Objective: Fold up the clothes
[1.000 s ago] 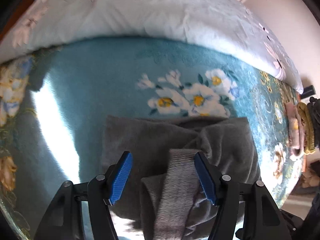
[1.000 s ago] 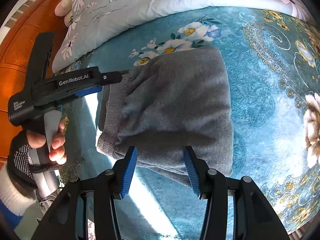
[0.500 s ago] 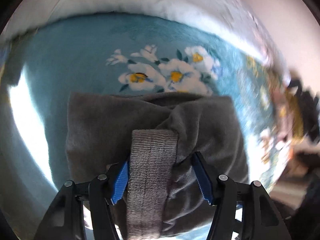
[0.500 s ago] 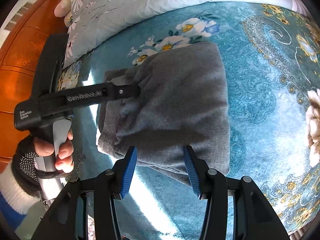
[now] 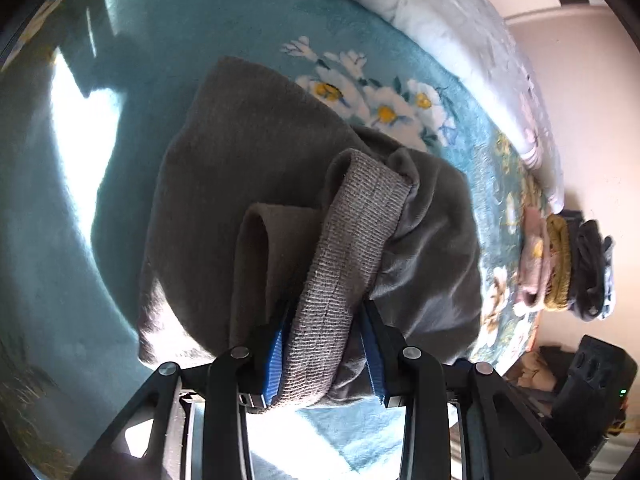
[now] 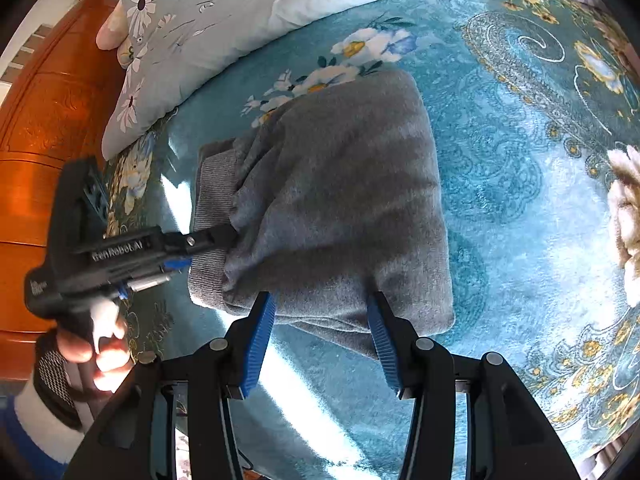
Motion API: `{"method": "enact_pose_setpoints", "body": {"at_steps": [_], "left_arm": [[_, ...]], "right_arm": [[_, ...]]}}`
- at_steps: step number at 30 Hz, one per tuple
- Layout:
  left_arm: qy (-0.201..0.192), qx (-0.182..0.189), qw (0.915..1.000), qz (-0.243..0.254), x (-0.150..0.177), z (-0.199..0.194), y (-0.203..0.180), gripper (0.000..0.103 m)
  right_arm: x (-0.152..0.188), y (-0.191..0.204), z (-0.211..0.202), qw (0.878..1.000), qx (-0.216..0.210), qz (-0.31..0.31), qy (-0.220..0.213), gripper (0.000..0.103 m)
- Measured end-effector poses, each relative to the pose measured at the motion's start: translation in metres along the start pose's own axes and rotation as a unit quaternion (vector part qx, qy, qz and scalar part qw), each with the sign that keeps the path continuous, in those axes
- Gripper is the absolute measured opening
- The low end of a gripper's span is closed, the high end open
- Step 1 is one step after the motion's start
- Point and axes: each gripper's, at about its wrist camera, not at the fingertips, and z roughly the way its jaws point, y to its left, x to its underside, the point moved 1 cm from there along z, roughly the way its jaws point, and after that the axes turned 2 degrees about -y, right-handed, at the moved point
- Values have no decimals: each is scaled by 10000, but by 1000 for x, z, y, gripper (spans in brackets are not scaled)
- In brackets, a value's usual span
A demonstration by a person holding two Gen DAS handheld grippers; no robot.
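A folded grey fleece garment (image 6: 344, 200) lies on the teal flowered blanket (image 6: 520, 184). In the left wrist view the garment (image 5: 224, 184) fills the middle, and my left gripper (image 5: 324, 344) is shut on its ribbed waistband (image 5: 352, 240) at the near edge. The left gripper also shows in the right wrist view (image 6: 208, 244), clamped on the garment's left side. My right gripper (image 6: 320, 340) is open, its blue pads either side of the garment's near edge, holding nothing.
A white flowered pillow (image 6: 224, 24) lies at the back, against a wooden headboard (image 6: 44, 128). A stack of folded clothes (image 5: 560, 264) sits at the blanket's right edge in the left wrist view.
My left gripper has moved in over the ribbed waistband and shut on it, swinging round to the garment's left side. The right gripper has stayed open in place.
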Motion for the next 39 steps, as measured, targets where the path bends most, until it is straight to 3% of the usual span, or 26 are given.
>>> {"method": "enact_pose_setpoints", "body": {"at_steps": [2, 3, 4, 10, 14, 17, 20, 21, 22, 25, 28, 30, 34, 39], "left_arm": [[-96, 157, 9998, 65, 2, -6, -6, 35], [-143, 234, 9996, 98, 2, -10, -8, 27], [-192, 298, 9993, 127, 3, -10, -11, 10], [-583, 747, 9952, 227, 6, -42, -18, 8], [-485, 305, 9983, 59, 16, -36, 5, 8], [-298, -157, 9994, -47, 17, -19, 23, 10], [-270, -486, 9985, 29, 16, -14, 23, 21], [-266, -588, 9979, 69, 16, -14, 22, 26], [-263, -691, 9972, 109, 16, -13, 21, 39], [-250, -994, 9945, 225, 15, -11, 17, 52], [-37, -734, 9973, -54, 17, -4, 30, 58], [34, -352, 9983, -468, 17, 1, 44, 58], [141, 302, 9924, -1183, 16, 4, 67, 59], [266, 621, 9879, -1396, 24, 6, 70, 59]], "right_arm": [[1, 0, 0, 10000, 3, 20, -1, 50], [2, 0, 0, 10000, 5, 31, -2, 50], [2, 0, 0, 10000, 6, 41, -3, 50], [5, -1, -4, 9999, 2, 100, -69, 50], [9, -4, -4, 9999, -14, 151, -31, 50], [11, -5, -1, 9999, -8, 167, 45, 50], [13, -4, 0, 9999, 12, 136, 58, 50], [13, -5, 0, 9999, 15, 149, 52, 50], [12, -6, 0, 9998, 14, 174, 47, 50], [10, -7, -1, 9997, 21, 221, 43, 50], [4, 1, 6, 9997, 30, 216, 54, 50], [5, 0, 6, 9998, 31, 211, 65, 50], [5, -2, 7, 9997, 23, 221, 80, 50], [5, -4, 8, 9997, 42, 224, 105, 50]]}}
